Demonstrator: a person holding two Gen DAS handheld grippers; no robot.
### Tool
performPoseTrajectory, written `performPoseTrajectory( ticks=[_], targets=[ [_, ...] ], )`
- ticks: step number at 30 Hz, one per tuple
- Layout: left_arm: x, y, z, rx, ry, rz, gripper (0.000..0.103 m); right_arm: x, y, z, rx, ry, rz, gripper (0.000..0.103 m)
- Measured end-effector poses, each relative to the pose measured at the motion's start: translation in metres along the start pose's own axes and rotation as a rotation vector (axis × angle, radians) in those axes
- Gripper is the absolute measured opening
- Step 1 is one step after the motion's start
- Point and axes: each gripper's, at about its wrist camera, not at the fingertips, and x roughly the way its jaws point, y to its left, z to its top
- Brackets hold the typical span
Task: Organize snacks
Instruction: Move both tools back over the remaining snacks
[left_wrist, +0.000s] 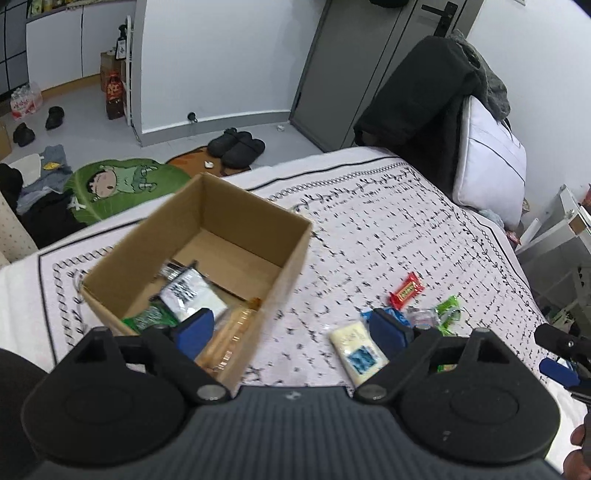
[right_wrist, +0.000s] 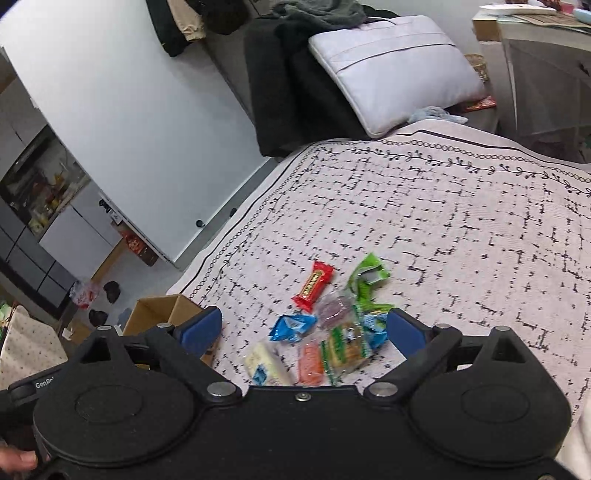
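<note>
A bed covered by a white blanket (right_wrist: 461, 229) with a black dash pattern and a leafy border fills both views, in a bedroom with grey walls. Nearest the left wrist camera, the left gripper (left_wrist: 295, 330) hangs with its blue-padded jaws spread wide and nothing between them, straddling the near right corner of an open brown cardboard box (left_wrist: 236, 236). Inside the box lie a green packet (left_wrist: 149, 317), a white packet with black print (left_wrist: 192, 295) and a clear wrapper of tan biscuits (left_wrist: 232, 332). Just right of the box on the blanket sits a pale yellow packet with a blue patch (left_wrist: 356, 350), and beyond it a red wrapped bar (left_wrist: 406, 291).

The right gripper (right_wrist: 304, 330) is likewise released, jaws wide apart and empty, above a loose pile of snacks: an orange packet (right_wrist: 310, 363), a green-edged cracker pack (right_wrist: 349, 350), a blue packet (right_wrist: 291, 326), a purplish clear packet (right_wrist: 334, 308), then a bright green wrapper (right_wrist: 367, 275).

Farther back, a white pillow (right_wrist: 391, 70) leans against dark clothing (right_wrist: 291, 85) at the bed's head. On the floor lie black slippers (left_wrist: 236, 146) and a green cartoon mat (left_wrist: 122, 184).
</note>
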Motion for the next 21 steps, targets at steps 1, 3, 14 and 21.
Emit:
performPoseTrajectory(
  ticks=[1, 3, 14, 21],
  targets=[
    [0.002, -0.003, -0.001, -0.004, 0.004, -0.004, 0.091, 0.0, -0.002, 0.0, -0.001, 0.001, 0.002, 0.095],
    [0.007, -0.01, -0.005, -0.01, 0.012, -0.014, 0.091, 0.002, -0.006, 0.0, -0.008, 0.008, 0.008, 0.091],
    [0.049, -0.039, -0.029, -0.058, 0.09, -0.031, 0.088, 0.037, -0.046, -0.01, 0.196, 0.127, 0.005, 0.056],
    [0.078, -0.053, -0.042, -0.08, 0.137, -0.04, 0.083, 0.064, -0.05, -0.017, 0.234, 0.184, 0.0, 0.055]
  ],
)
